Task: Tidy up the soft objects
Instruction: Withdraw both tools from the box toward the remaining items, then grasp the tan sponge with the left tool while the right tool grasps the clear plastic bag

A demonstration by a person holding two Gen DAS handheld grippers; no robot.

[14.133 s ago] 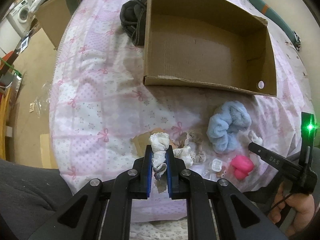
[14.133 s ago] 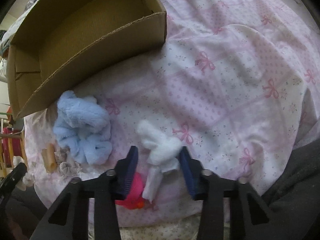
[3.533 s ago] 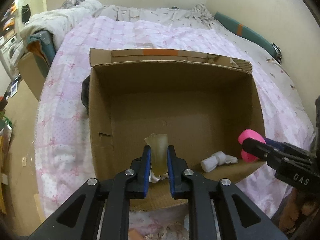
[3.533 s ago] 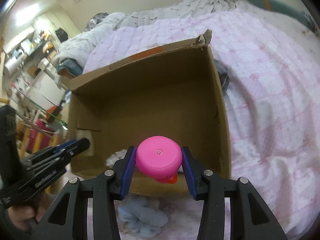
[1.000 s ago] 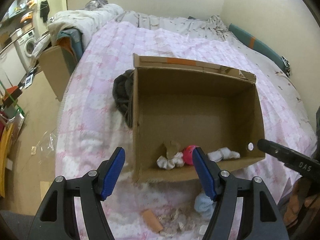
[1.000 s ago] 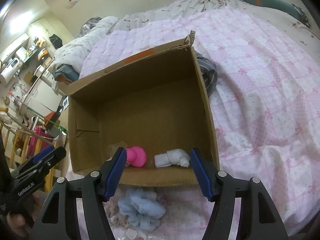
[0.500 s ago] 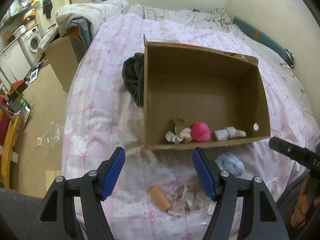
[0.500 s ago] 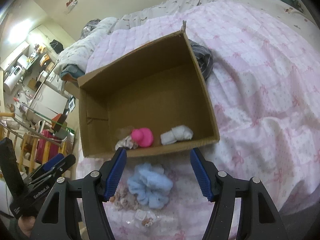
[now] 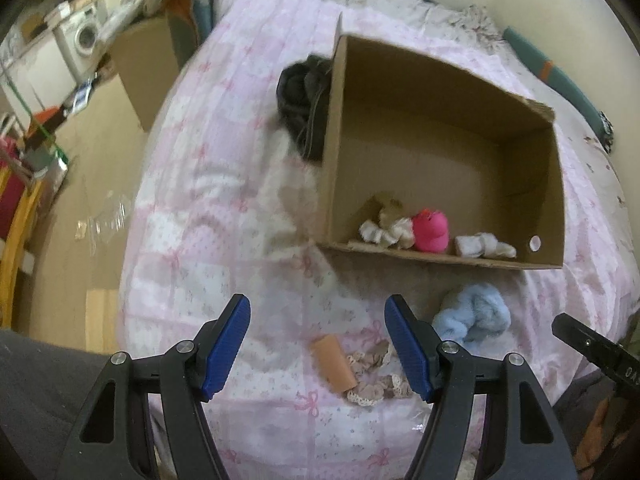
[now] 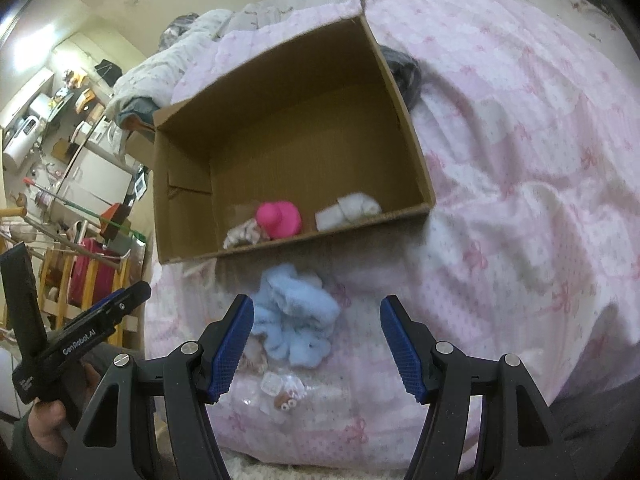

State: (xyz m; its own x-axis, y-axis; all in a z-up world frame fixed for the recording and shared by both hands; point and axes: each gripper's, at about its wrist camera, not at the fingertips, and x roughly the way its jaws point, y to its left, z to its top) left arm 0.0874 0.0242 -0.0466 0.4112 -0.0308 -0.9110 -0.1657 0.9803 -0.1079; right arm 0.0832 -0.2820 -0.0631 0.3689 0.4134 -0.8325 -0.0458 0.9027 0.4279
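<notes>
Blue scrunchie (image 10: pixel 296 316) is seen between the empty, wide-spread right gripper (image 10: pixel 316 344); "GenRobot.AI" is printed on the equally wide, empty left gripper (image 9: pixel 316 346).

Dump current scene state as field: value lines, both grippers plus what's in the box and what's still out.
left gripper: jaws open, holding nothing
right gripper: jaws open, holding nothing
container: open brown cardboard box on the pink patterned bedspread
in box: round pink plush toy, rolled white cloth, crumpled cream lace piece
outside box: fluffy light-blue scrunchie, tan roll, beige lace pieces
</notes>
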